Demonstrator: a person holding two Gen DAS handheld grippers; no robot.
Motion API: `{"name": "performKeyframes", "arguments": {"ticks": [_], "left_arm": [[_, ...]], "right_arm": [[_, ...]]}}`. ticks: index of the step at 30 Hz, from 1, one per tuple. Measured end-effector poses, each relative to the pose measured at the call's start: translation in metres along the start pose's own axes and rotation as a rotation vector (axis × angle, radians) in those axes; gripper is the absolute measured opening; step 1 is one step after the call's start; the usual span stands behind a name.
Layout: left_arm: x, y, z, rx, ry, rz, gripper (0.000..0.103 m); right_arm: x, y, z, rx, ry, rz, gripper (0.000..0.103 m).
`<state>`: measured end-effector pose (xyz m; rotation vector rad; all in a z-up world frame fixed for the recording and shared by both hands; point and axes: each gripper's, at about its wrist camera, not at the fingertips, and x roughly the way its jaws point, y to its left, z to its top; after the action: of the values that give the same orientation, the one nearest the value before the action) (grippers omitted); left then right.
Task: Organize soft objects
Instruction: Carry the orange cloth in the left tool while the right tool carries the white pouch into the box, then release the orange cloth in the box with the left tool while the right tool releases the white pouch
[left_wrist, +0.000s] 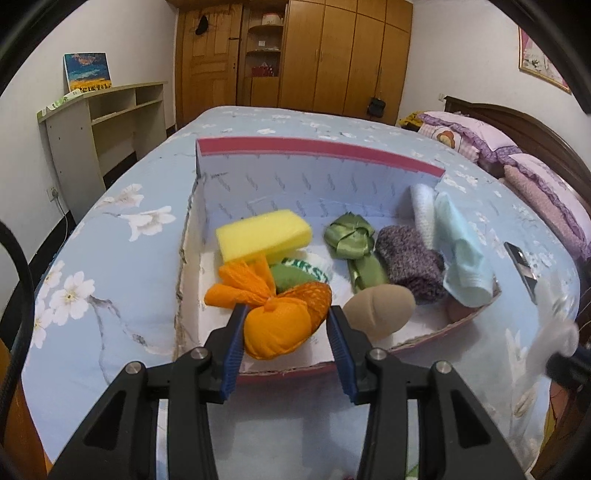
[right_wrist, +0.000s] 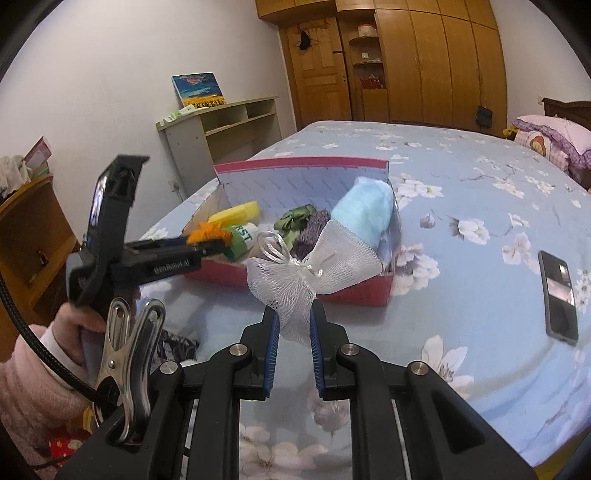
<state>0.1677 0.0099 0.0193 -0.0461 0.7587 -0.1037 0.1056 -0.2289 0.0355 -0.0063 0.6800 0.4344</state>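
The left gripper (left_wrist: 286, 314) has its blue jaws pressed on both sides of an orange net bag (left_wrist: 277, 325), so it holds the bag just above the near edge of the red box (left_wrist: 317, 146). The right gripper (right_wrist: 294, 317) is squeezed tight on the tail of a white net puff (right_wrist: 314, 266) and holds it up in front of the box, on the near side.

The box sits on a blue bed (left_wrist: 110, 229) with white flowers. Inside, close to the orange bag, lies a tan soft lump (left_wrist: 380, 310). A bit farther in are a yellow sponge (left_wrist: 262, 234) on the left, a green ribbon (left_wrist: 351, 240) in the middle, and a purple knit roll (left_wrist: 410, 258) and a light blue cloth (left_wrist: 461, 254) on the right.

A phone (right_wrist: 557, 295) lies on the bed, right of the box. Far back stands a wooden wardrobe (left_wrist: 332, 55).
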Motion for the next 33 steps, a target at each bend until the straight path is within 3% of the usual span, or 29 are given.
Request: {"name": "performKeyframes", "arguments": {"ticks": [15,24,33], "left_arm": [[-0.007,0.0,-0.01,-0.024,-0.013,-0.015,0.051],[-0.007,0.0,-0.008,-0.028,-0.004,-0.024,0.051],[-0.004,0.006,-0.006,-0.018,0.001,-0.051,0.053]], "right_arm": [[0.032,0.003,0.049,-0.018,-0.029,0.001,0.017],[0.075,-0.006,0.082,0.025,0.007,0.022,0.017],[0.131,-0.016,0.097,-0.016,0.055,-0.063,0.017]]}}
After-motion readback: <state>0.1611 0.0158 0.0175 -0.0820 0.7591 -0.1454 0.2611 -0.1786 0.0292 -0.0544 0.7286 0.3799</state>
